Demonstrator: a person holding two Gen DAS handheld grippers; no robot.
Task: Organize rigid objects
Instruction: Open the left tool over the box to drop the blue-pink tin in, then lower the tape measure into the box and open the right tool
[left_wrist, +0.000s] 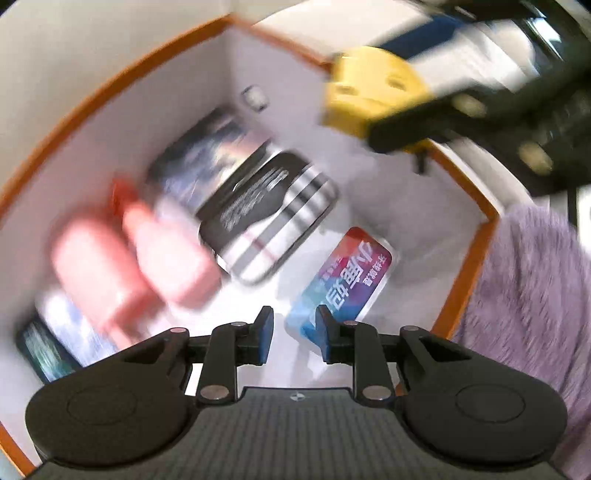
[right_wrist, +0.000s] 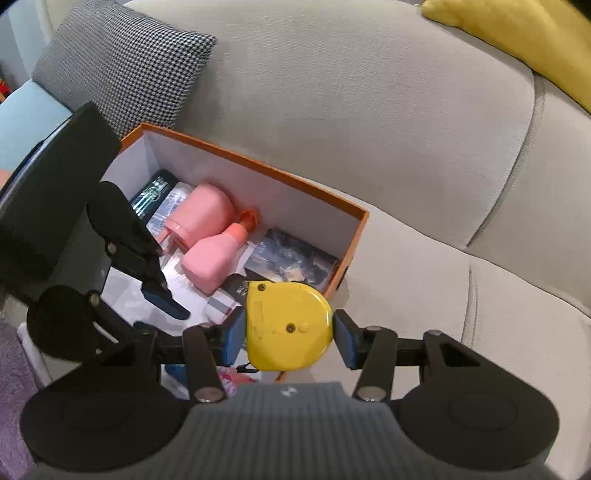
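While the right gripper pinches the yellow tape measure flat between its two blue pads, the step in hand looks to be carrying it over the orange-rimmed box and setting it down inside, and doing that well means choosing a bare patch of the white floor rather than dropping it on what already lies there. In the right wrist view the tape measure hangs over the near corner of the box, just above the rim, with a pink bottle and a second pink container lying side by side further in, a dark picture card beside them near the right wall, and a striped tin partly hidden below the measure. I would bring the measure further inward past the rim, lower it until it rests, and only then part the fingers, since a release from height could knock the bottles or tip it onto the sofa on which the box sits. The left gripper points down into the box from the opposite side, its fingers spread a little apart and holding nothing, with a colourful card just ahead of them; the left view is blurred, so finer detail there is uncertain. It ought to stay clear of the descending measure.
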